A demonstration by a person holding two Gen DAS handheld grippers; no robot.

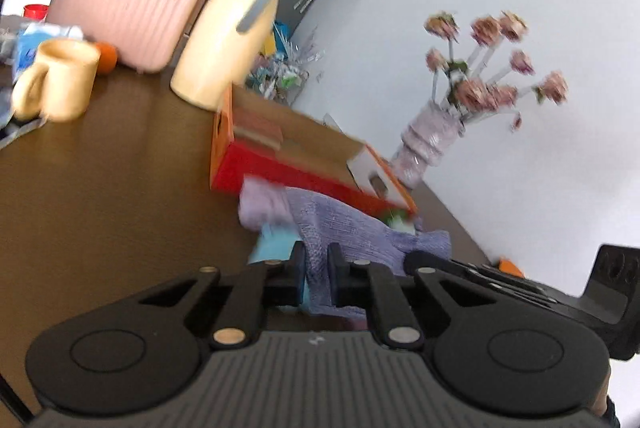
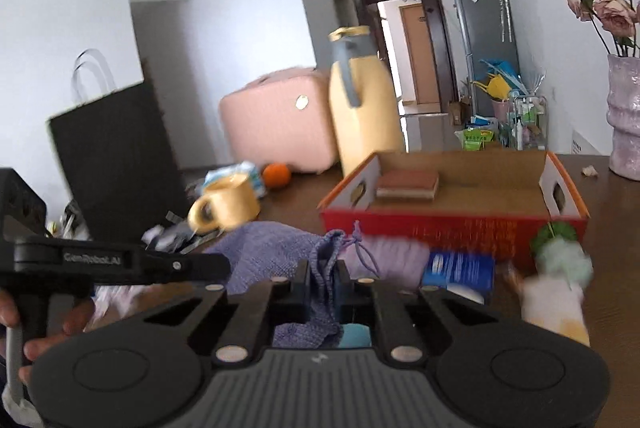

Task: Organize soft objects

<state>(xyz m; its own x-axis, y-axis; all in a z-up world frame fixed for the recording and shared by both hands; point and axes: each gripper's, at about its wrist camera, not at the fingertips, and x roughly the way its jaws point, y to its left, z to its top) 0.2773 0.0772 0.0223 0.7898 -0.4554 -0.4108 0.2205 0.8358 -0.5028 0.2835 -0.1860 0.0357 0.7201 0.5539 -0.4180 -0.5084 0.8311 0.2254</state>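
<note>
A purple knit drawstring bag (image 1: pixel 352 228) lies on the brown table in front of a red-and-orange cardboard box (image 1: pixel 288 171). My left gripper (image 1: pixel 316 260) is shut on one edge of the bag. My right gripper (image 2: pixel 324 276) is shut on the bag's gathered mouth (image 2: pixel 324 260), by its drawstring. A pale lilac soft item (image 2: pixel 384 260), a blue packet (image 2: pixel 460 268) and a green-and-white plush (image 2: pixel 560 276) lie before the box (image 2: pixel 452 224). A brown pad (image 2: pixel 408 183) lies inside the box. The left gripper also shows in the right wrist view (image 2: pixel 216 266).
A yellow jug (image 2: pixel 364 107), pink case (image 2: pixel 280 119), yellow mug (image 2: pixel 228 205), orange (image 2: pixel 276 175) and black paper bag (image 2: pixel 112 155) stand behind. A vase of dried roses (image 2: pixel 624 115) stands at the right table edge.
</note>
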